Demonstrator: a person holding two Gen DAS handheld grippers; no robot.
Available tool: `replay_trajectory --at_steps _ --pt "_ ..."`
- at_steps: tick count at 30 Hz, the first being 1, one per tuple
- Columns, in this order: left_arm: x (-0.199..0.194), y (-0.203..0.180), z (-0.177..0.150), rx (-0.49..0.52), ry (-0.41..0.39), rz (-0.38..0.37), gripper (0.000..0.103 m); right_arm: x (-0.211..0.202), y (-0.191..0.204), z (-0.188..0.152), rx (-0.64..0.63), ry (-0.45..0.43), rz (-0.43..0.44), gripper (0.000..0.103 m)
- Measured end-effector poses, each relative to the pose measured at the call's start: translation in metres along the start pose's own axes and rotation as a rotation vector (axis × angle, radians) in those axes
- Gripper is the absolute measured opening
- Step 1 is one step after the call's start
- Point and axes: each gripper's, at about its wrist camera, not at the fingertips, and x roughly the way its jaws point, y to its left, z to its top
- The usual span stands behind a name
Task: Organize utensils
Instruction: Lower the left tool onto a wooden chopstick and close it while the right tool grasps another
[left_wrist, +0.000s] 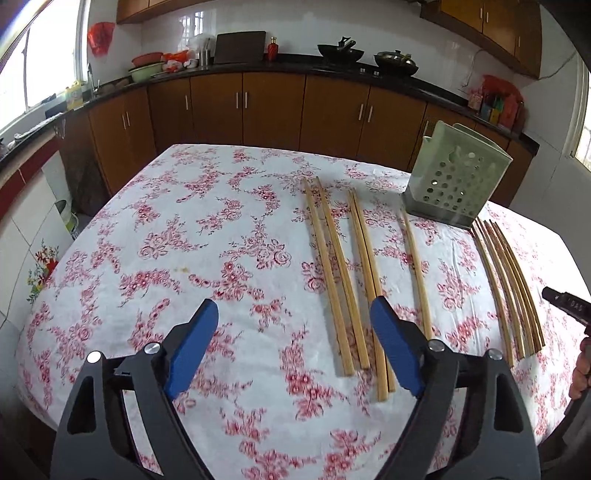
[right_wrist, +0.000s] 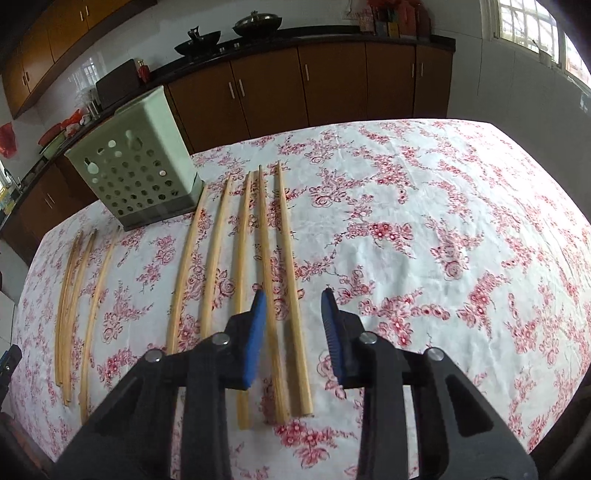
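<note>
In the left wrist view, the right blue finger is covering the middle stretch of a chopstick pair, so only the parts ahead of and behind the pad are showing. Far to the right of the fingers, the right gripper is being cut off by the picture's edge; whether it is gaping cannot be told there. In the right wrist view, the left blue finger is hiding part of one chopstick. The inside of the perforated green utensil holder, ahead and left of the fingers, is not showing.
</note>
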Motion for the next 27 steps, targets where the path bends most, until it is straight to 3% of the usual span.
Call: replay_trajectory --at_steps 5,9,13,19,25,27 --pt "0.019 0.001 0.01 -0.018 0.035 -0.013 0.074 0.025 0.001 0.006 -0.02 0.052 -0.024 0.02" --pt "0.035 -0.002 0.012 -0.026 0.083 -0.039 0.061 0.03 0.003 0.007 -0.072 0.03 -0.068 0.009" --pt "0.05 -0.007 0.013 -0.023 0.132 -0.072 0.044 0.031 -0.012 0.012 0.002 0.016 -0.088 0.008" --pt "0.066 -0.015 0.018 -0.011 0.172 -0.1 0.034 0.028 -0.007 0.009 -0.049 -0.004 -0.111 0.008" --pt "0.08 -0.021 0.019 0.014 0.204 -0.076 0.008 0.025 -0.007 0.009 -0.065 -0.011 -0.108 0.008" --pt "0.083 -0.021 0.022 0.023 0.197 -0.068 0.008 0.029 -0.002 0.011 -0.076 -0.011 -0.109 0.008"
